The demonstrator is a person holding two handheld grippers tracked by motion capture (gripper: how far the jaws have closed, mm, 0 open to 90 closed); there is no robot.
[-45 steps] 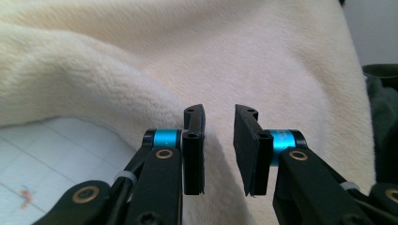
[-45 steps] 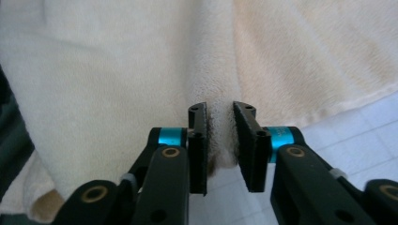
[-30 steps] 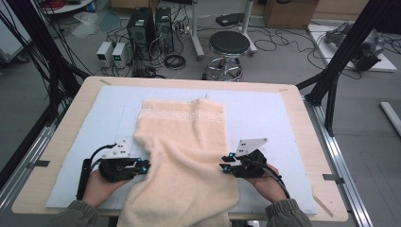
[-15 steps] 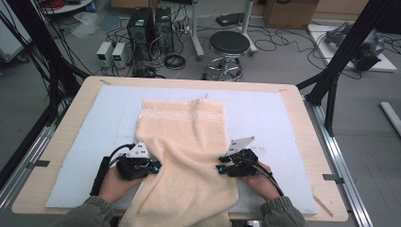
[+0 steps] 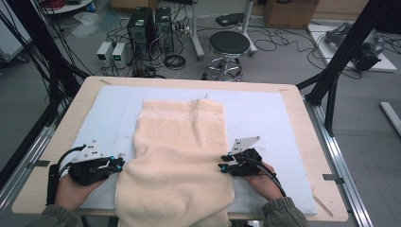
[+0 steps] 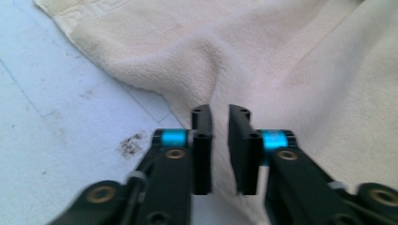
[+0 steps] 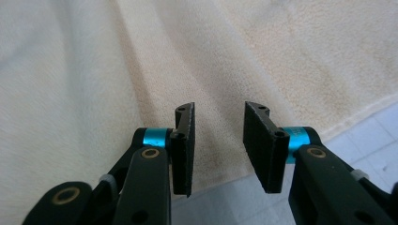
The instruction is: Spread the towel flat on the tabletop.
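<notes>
A cream towel [image 5: 179,151] lies lengthwise on the pale blue mat [image 5: 265,113], its near end hanging over the table's front edge. My left gripper [image 5: 120,163] sits at the towel's left edge. In the left gripper view its jaws [image 6: 219,117] stand a narrow gap apart and have just been opening. A puckered ridge of towel [image 6: 281,56] runs up to that gap, and the pads do not squeeze it. My right gripper [image 5: 221,166] is at the towel's right edge. Its jaws [image 7: 218,112] are open, with the towel [image 7: 94,56] flat beneath them and nothing pinched.
The mat covers a wooden table [image 5: 189,81] with black frame posts at both sides. A stool [image 5: 229,45], computer towers [image 5: 146,23] and cables are on the floor beyond the far edge. A small dark stain [image 6: 130,144] marks the mat by the left jaw.
My left gripper pushed in toward the towel, then drew back to the left, and the towel's left edge came out with it. The right gripper stayed where it was.
</notes>
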